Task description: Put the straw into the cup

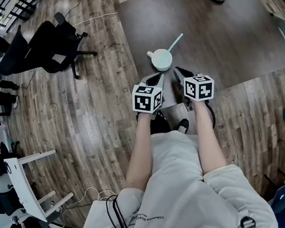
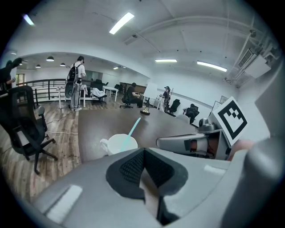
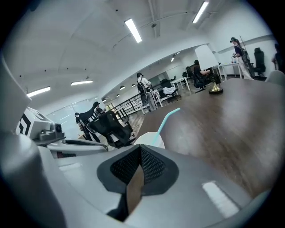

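Straw [image 1: 175,42] stood in the cup [image 1: 161,59], tilted to its far right; left gripper [image 1: 155,78] and right gripper [image 1: 181,74] hung just short of it, jaws together, empty.

Held forward side by side, the left gripper [image 1: 154,79] and right gripper [image 1: 182,74] each have 2 jaws pressed together.

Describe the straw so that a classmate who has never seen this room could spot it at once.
Find the large dark brown table. Near its front edge stands a white handled cup. The straw is the thin stick leaning out of it, the only pale teal thing on the table.
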Motion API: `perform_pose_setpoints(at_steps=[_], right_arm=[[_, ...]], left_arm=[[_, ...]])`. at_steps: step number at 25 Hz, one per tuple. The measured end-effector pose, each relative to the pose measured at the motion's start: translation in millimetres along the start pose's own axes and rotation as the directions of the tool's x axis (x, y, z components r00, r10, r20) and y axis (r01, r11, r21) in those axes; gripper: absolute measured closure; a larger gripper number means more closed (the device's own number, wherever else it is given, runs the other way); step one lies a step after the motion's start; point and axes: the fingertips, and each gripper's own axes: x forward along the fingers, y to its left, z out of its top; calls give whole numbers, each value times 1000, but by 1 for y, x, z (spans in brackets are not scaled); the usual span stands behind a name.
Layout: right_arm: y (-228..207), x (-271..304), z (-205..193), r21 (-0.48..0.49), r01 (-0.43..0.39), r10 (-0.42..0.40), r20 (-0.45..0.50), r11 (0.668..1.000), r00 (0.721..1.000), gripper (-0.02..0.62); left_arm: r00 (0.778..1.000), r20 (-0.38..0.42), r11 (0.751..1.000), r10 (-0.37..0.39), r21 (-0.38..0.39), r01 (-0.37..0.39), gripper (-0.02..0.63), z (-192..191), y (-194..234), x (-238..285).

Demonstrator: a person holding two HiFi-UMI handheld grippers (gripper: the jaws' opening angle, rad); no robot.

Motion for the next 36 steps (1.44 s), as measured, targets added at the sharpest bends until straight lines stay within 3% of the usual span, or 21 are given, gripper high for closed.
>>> perform_pose_setpoints(at_steps=[7,15,23,36], right_arm=[[-11,-25,-12,-116,44,-47,-28,992,998,569],[-6,-40,-15,-171,61,-66,-20,983,998,569],[-12,-56,-26,-181,80,-86,-26,980,996,569],[-27,-68,-27,-172,99,-103,-12,980,995,569]], left_arm=[[1000,8,1000,26,-8,-26,604,-11,-14,-6],[999,24,999,41,4,-41,604,-7,-18,-21],[998,12,997,62,40,-63,604,-10,-21,-27],[998,10,998,56,35,-57,604,-19,-28,-18]])
